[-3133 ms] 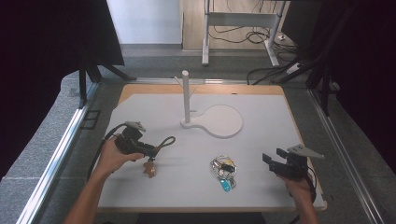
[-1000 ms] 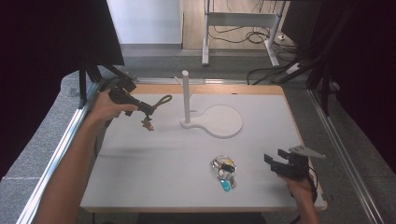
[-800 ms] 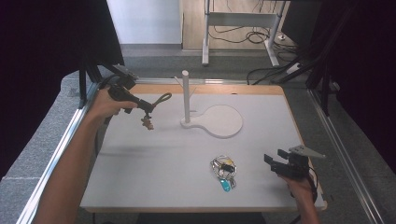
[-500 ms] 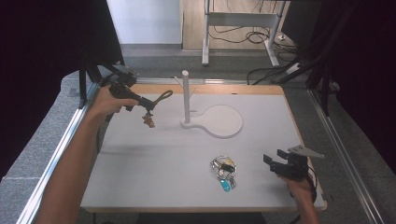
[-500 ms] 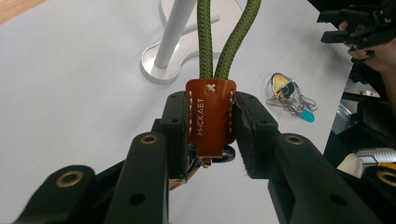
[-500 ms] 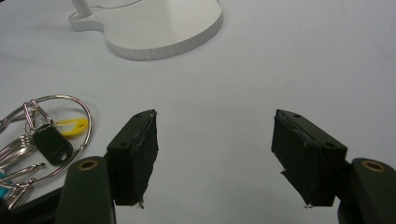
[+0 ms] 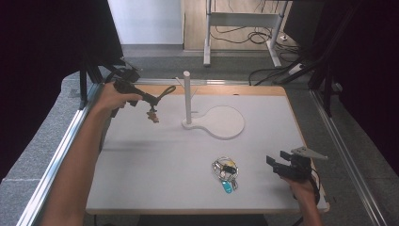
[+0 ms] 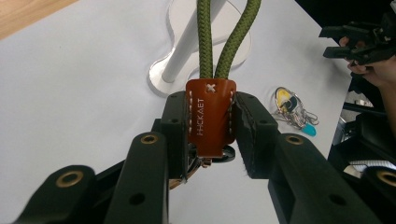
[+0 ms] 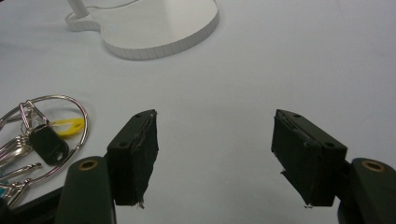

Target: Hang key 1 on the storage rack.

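Keychain lanyard (image 7: 160, 96) of olive-green cord hangs in the air over the far left part of the white table (image 7: 141, 165) in the high view, held up by the left gripper (image 7: 149, 100) in a person's outstretched left hand (image 7: 113, 96); its brown tag dangles just below the jaws, near the slim white post (image 7: 187, 96) that stands upright on a flat, rounded white base (image 7: 221, 121). Nearer the front edge lies a bunch of keys (image 7: 226, 172) on wire rings with a turquoise fob, and just right of it the right gripper (image 7: 277, 165) rests low in the right hand (image 7: 303, 188). In the left gripper view, the black jaws are pressed on either side of a stitched, glossy brown leather tag (image 8: 210, 116) stamped with letters, from whose top two strands of round woven green cord (image 8: 224, 42) rise; the post's base and the keys lie beyond on the table. In the right gripper view, the jaws stand wide apart with nothing between their padded faces, above bare matte table, with the metal key rings (image 9: 42, 135), a black fob and a yellow tag at left.
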A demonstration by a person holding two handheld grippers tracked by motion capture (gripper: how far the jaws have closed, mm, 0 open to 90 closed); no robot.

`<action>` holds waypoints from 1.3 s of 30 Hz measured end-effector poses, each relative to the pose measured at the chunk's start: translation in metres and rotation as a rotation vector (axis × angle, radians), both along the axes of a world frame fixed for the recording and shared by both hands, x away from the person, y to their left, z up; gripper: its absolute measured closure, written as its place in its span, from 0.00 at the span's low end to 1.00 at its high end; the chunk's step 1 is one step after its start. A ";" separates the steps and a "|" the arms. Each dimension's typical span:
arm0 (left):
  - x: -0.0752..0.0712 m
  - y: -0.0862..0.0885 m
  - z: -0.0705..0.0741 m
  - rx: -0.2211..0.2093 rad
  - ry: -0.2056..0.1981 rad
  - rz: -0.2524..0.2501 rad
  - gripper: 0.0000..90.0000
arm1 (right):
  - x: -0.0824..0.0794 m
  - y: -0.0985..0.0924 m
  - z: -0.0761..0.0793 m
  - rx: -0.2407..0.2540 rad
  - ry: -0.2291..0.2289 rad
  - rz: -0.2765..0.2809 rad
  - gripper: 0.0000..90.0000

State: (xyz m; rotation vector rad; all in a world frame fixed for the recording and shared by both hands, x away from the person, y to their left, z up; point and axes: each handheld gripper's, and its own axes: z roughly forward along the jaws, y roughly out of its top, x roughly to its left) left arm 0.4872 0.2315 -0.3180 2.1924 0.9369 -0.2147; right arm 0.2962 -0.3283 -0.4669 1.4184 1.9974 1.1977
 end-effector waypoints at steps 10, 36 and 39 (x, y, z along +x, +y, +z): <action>0.016 0.006 0.002 -0.043 0.011 0.030 0.75 | 0.001 0.000 -0.002 -0.006 0.008 0.002 0.35; 0.039 -0.012 -0.002 -0.045 0.035 0.035 0.75 | 0.001 0.001 -0.005 -0.022 0.017 0.007 0.35; 0.039 -0.012 -0.003 -0.039 0.034 0.029 0.75 | 0.001 0.001 -0.005 -0.024 0.020 0.008 0.35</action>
